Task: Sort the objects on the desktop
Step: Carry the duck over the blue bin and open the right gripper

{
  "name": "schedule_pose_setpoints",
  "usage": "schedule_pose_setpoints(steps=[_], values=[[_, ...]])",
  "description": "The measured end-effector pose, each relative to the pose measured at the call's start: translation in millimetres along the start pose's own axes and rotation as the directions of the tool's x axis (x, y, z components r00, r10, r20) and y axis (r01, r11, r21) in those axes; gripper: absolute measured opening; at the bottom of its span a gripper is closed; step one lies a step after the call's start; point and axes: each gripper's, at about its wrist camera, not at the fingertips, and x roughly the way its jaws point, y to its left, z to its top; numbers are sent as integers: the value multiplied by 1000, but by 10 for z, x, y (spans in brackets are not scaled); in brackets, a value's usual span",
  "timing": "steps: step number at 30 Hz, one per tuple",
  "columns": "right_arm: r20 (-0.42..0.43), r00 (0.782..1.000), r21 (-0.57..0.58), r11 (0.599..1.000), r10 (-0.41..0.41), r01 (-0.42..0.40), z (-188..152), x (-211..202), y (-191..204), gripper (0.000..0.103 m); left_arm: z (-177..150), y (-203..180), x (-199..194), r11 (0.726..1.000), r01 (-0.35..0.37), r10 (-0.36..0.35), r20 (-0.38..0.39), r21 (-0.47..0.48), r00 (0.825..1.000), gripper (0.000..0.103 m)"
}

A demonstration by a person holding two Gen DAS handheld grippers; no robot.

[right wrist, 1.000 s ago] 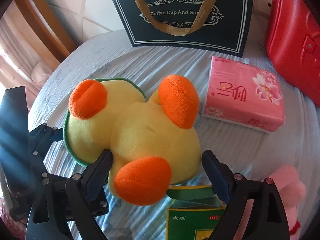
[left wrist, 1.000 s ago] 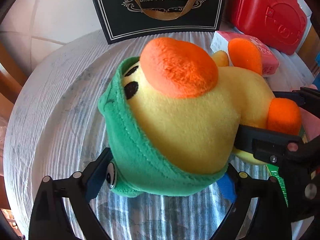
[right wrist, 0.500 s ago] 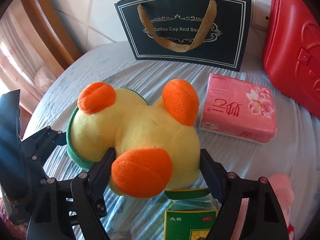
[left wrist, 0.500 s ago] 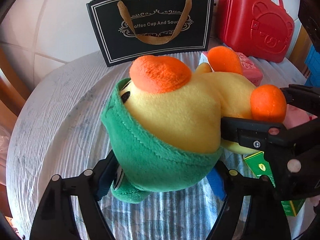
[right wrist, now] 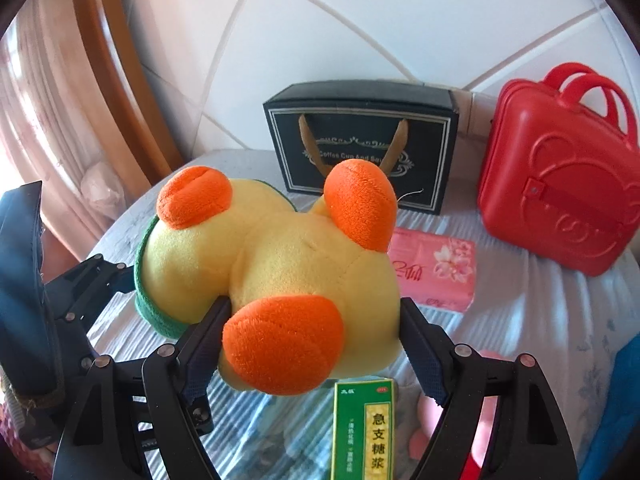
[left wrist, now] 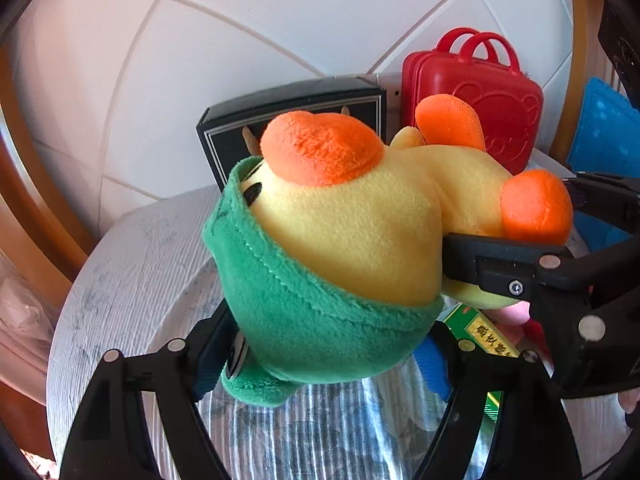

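Since the earlier frames the plush duck (left wrist: 360,240) has come up off the surface (left wrist: 132,280), and more of the tiled wall (left wrist: 240,40) now fills the view behind it. The left tongs (left wrist: 332,360) clamp the green-hooded head, their pads pressed into the fabric on both sides. The right tongs (right wrist: 316,340) grip the yellow body beside an orange foot, both pads sunk into the plush. The duck hangs in the air between the two, lying on its side with beak and feet turned upward.

Below it on the surface lie a green medicine box (right wrist: 366,428) and a pink tissue pack (right wrist: 436,272). Something pink and soft (right wrist: 476,420) lies by the box, perhaps another toy; it is mostly hidden. At the back stand a dark gift bag (right wrist: 360,140) and a red case (right wrist: 560,184).
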Motion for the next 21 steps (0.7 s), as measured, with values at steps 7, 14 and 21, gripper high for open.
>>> schedule_pose_setpoints(steps=[7,14,21], values=[[129,988,3,996,-86,87,-43,-959,88,82,121,-339,-798,998,36,-43,135,55,990,79],[227,949,88,975,-218,203,-284,-1966,-6,82,222,-918,-1455,981,115,-151,236,158,960,79],[257,872,227,903,-416,364,-698,-2956,-254,82,331,-1786,-1997,922,253,-336,282,295,898,79]])
